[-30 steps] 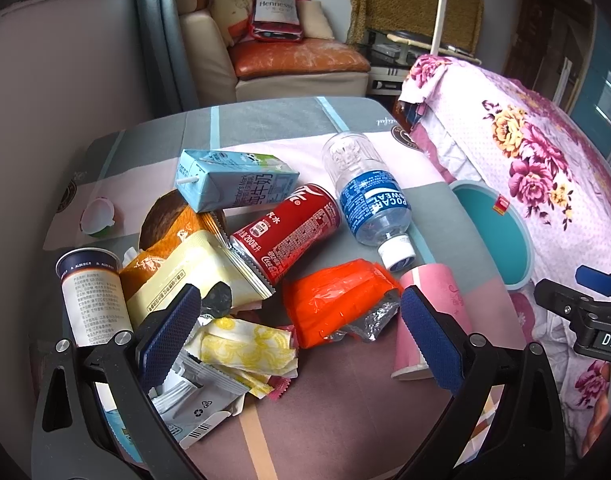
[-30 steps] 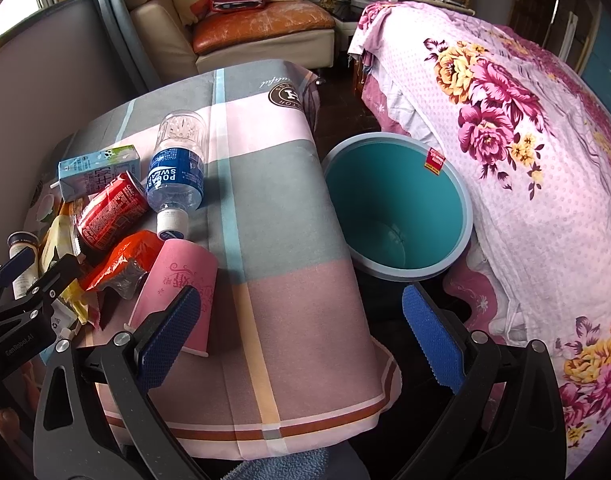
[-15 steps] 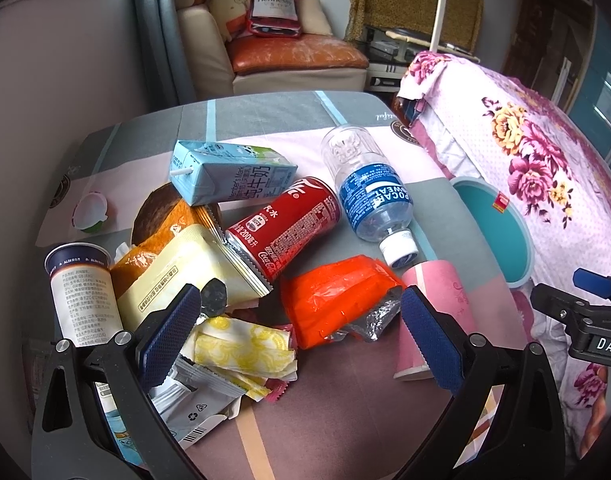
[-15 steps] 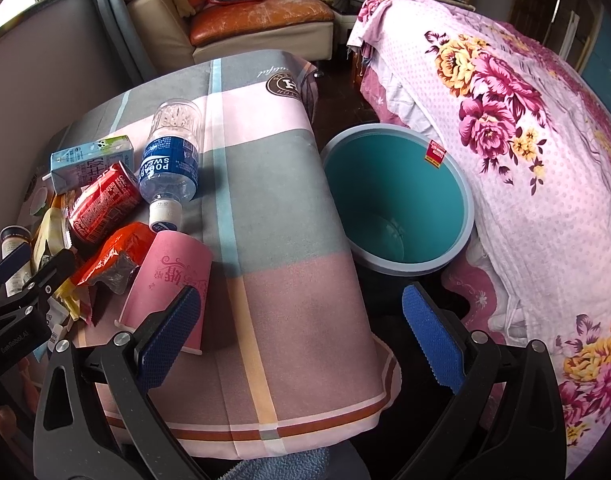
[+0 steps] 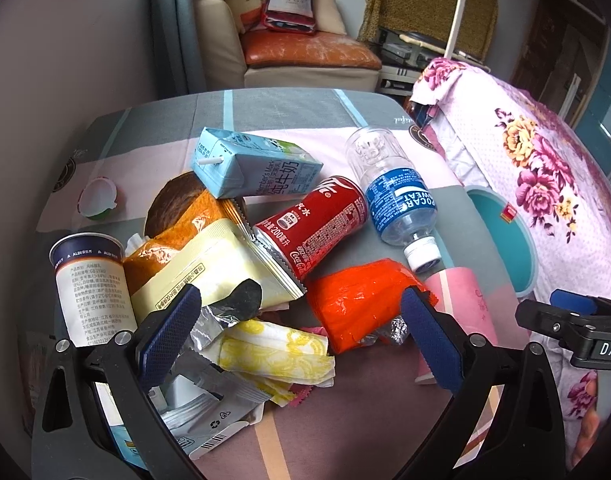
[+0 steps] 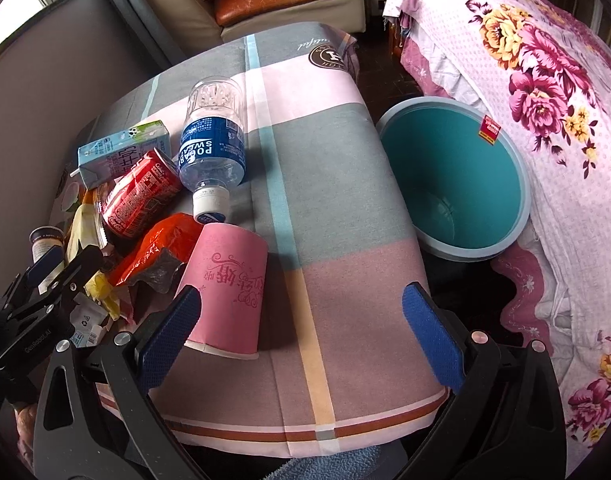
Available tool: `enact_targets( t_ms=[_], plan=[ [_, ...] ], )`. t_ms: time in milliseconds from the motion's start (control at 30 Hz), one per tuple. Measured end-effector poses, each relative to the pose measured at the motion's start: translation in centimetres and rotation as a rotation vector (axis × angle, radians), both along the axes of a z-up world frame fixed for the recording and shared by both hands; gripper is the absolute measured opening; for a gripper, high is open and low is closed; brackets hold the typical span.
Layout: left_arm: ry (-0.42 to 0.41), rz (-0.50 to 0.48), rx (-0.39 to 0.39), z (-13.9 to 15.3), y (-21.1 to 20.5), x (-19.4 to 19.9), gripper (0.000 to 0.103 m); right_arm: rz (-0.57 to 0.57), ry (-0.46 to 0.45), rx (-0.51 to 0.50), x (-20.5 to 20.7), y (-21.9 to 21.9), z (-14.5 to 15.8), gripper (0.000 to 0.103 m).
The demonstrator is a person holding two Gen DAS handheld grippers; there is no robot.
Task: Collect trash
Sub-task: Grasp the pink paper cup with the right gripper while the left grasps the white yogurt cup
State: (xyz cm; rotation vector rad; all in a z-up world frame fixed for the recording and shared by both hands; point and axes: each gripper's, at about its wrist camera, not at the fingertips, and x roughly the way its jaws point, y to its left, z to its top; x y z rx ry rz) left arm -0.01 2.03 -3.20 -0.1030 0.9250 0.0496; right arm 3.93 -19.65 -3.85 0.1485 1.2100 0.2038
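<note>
Right wrist: teal bin (image 6: 457,184) beside table edge (image 6: 389,184)

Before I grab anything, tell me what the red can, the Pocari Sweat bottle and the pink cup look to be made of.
Red Coca-Cola can: likely thin aluminium, glossy print, silver rim showing.
Pocari Sweat bottle: clear plastic, see-through ribbed base, blue film label, white screw cap.
Pink cup: apparently paper, matte printed wall, rolled white rim.
</note>
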Motion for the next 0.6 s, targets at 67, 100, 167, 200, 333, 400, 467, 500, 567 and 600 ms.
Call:
enact_targets(
  t_ms=[67, 100, 167, 200, 333, 400, 467, 500, 567, 600],
  plan=[
    [0.006, -0.002, -0.005, 0.1, 0.4, -0.2, 0.100, 0.011, 0.022, 0.033, 0.3, 0.8, -0.3, 0.097],
    [0.006, -0.006, -0.003, 0.1, 0.5, -0.3, 0.100, 0.021, 0.030, 0.040, 0.4, 1.3, -0.5, 0.096],
    [0.002, -0.012, 0.006, 0.4, 0.5, -0.9, 0.100, 0.049, 0.038, 0.050, 0.6, 2.5, -0.6, 0.090],
    [-0.002, -0.011, 0.007, 0.6, 0.8, -1.0, 0.100, 0.062, 0.043, 0.053, 0.6, 3.0, -0.7, 0.088],
    [-0.019, 0.026, 0.000, 2.0, 3.2, -1.7, 0.100, 0.089, 0.087, 0.070, 1.0, 4.5, -1.9, 0.069],
    [-0.031, 0.065, 0.008, 2.5, 5.0, -2.1, 0.100, 0.101, 0.114, 0.085, 1.0, 5.0, -2.7, 0.059],
    [-0.035, 0.109, 0.012, 2.7, 6.8, -3.0, 0.099, 0.105, 0.102, 0.089, 0.7, 5.3, -2.6, 0.058],
    [-0.031, 0.135, 0.008, 2.7, 7.9, -3.2, 0.096, 0.113, 0.094, 0.073, 0.6, 5.5, -2.5, 0.058],
    [-0.011, 0.173, -0.017, 2.2, 9.9, -3.7, 0.083, 0.118, 0.092, 0.060, 0.5, 5.8, -2.4, 0.058],
    [0.008, 0.186, -0.042, 1.8, 11.1, -3.8, 0.074, 0.118, 0.092, 0.058, 0.5, 5.9, -2.3, 0.059]
  ],
)
